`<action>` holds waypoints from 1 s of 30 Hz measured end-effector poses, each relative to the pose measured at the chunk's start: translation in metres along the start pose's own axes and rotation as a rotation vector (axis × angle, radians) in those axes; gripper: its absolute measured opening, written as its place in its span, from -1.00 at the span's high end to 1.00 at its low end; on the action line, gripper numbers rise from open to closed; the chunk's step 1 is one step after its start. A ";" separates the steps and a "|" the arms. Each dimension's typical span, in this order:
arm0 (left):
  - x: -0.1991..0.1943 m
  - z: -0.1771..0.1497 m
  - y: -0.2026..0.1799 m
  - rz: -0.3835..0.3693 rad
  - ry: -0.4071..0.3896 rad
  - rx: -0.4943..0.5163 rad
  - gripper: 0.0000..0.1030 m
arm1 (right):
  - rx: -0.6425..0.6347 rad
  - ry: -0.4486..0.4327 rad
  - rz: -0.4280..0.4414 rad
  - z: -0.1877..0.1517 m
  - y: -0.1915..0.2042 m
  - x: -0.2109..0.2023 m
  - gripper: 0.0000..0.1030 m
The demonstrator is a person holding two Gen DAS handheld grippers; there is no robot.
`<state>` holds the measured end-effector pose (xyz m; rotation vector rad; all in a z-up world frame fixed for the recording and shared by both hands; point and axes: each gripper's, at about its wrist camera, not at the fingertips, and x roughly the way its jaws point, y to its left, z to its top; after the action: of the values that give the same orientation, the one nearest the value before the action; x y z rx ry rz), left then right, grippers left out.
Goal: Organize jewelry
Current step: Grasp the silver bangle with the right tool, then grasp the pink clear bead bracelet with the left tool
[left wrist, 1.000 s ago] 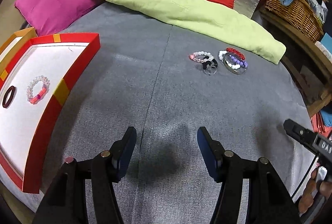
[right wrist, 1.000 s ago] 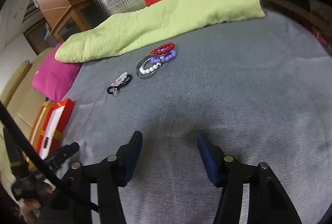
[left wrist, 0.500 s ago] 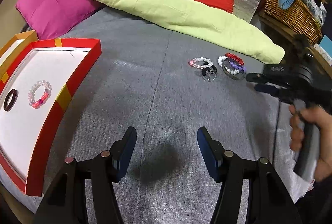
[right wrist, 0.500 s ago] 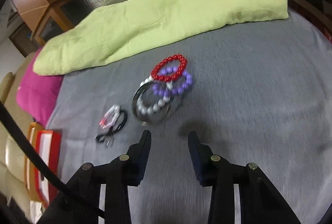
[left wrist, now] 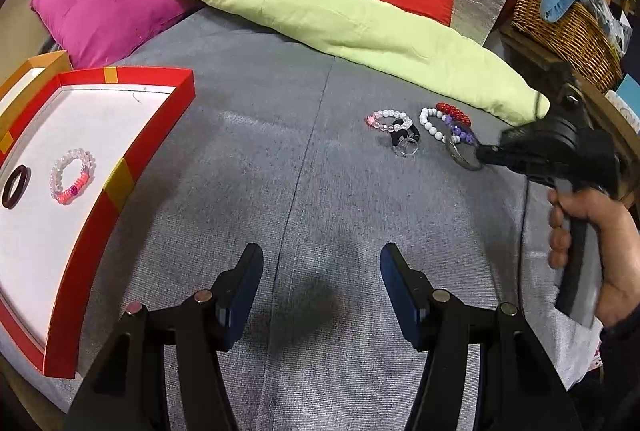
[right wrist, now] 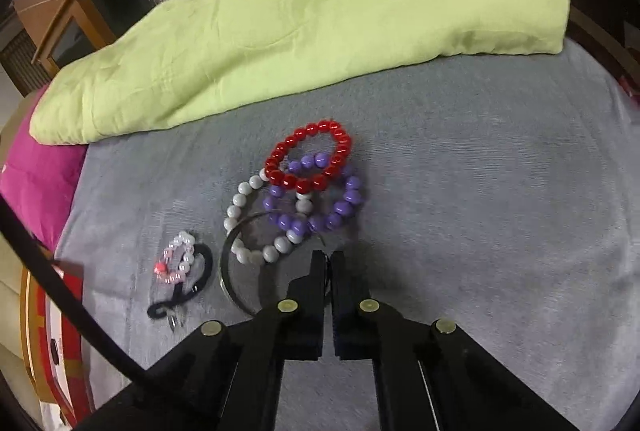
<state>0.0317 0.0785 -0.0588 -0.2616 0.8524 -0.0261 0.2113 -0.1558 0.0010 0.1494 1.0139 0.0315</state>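
While grey bedcover (left wrist: 320,171) holds bracelets | right gripper (right wrist: 329,258) fingers clamped on metal bangle (right wrist: 228,271) | left gripper (left wrist: 322,271) fingers apart

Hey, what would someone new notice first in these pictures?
Probably the cluster of red bracelet, purple bracelet and white bracelet on the grey cover, with the right claw shut on the metal bangle. Then the red-rimmed tray at left.

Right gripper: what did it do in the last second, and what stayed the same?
The right gripper travelled across the grey cover to the pile of bracelets and closed its jaws on the rim of the metal bangle. The left gripper stayed open and still; the red tray and other bracelets did not move.
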 end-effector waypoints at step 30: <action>0.113 0.136 -0.049 0.024 0.197 0.022 0.02 | 0.030 -0.085 0.204 -0.057 -0.065 -0.050 0.94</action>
<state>0.2114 0.0462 -0.0452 -0.2311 1.0506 -0.0394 0.1335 -0.2187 0.0046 0.2793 0.9112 0.1938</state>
